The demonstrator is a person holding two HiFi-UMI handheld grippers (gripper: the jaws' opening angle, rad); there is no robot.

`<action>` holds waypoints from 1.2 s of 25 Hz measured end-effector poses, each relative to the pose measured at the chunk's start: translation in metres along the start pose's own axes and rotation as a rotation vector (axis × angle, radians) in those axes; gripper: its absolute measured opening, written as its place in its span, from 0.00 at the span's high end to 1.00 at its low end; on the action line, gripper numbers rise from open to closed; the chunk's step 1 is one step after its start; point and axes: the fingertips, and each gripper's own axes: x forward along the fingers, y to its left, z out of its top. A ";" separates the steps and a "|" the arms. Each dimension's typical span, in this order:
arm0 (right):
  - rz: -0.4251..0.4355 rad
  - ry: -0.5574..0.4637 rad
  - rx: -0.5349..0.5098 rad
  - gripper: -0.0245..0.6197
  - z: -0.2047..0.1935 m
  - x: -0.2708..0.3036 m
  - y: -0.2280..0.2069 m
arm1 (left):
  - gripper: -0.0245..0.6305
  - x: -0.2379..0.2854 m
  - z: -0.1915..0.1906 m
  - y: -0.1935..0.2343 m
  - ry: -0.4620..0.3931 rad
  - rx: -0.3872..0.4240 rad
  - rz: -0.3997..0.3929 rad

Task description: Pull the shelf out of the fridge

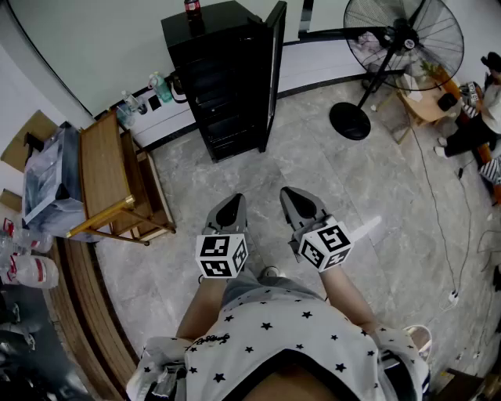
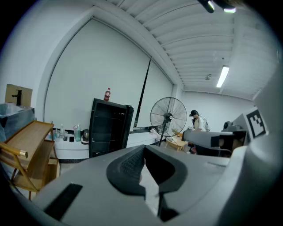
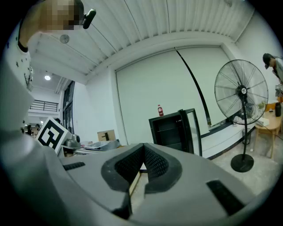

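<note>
A black fridge [image 1: 223, 78] stands on the floor against the far wall, well ahead of both grippers, with its door [image 1: 274, 70] swung open to the right. Its dark inside shows several shelves [image 2: 105, 133]; the fridge [image 3: 171, 131] also appears in the right gripper view. A red-capped bottle [image 1: 192, 9] stands on top of it. My left gripper [image 1: 233, 202] and right gripper [image 1: 291, 194] are held side by side in front of the person, far short of the fridge. Both are shut with nothing between the jaws, as the left gripper [image 2: 144, 148] and right gripper [image 3: 143, 146] views confirm.
A wooden rack [image 1: 106, 172] stands to the left of the fridge, with bottles [image 1: 159, 86] on the low ledge behind it. A tall pedestal fan [image 1: 391, 47] stands to the right. A person [image 1: 485, 110] sits at the far right, and a cable [image 1: 438, 211] runs across the floor.
</note>
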 end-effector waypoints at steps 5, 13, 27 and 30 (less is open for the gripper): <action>0.022 -0.019 -0.003 0.97 0.007 -0.009 0.028 | 0.94 -0.028 0.007 0.007 -0.009 0.008 0.010; 0.060 -0.026 -0.016 0.97 0.007 -0.004 0.046 | 0.94 -0.047 0.010 0.013 -0.019 0.020 0.036; 0.158 0.015 -0.007 0.97 -0.003 -0.021 0.028 | 0.94 -0.038 -0.003 -0.010 -0.049 -0.036 0.087; 0.152 0.017 0.016 0.97 -0.005 -0.022 0.019 | 0.94 -0.036 -0.006 -0.015 -0.046 -0.041 0.097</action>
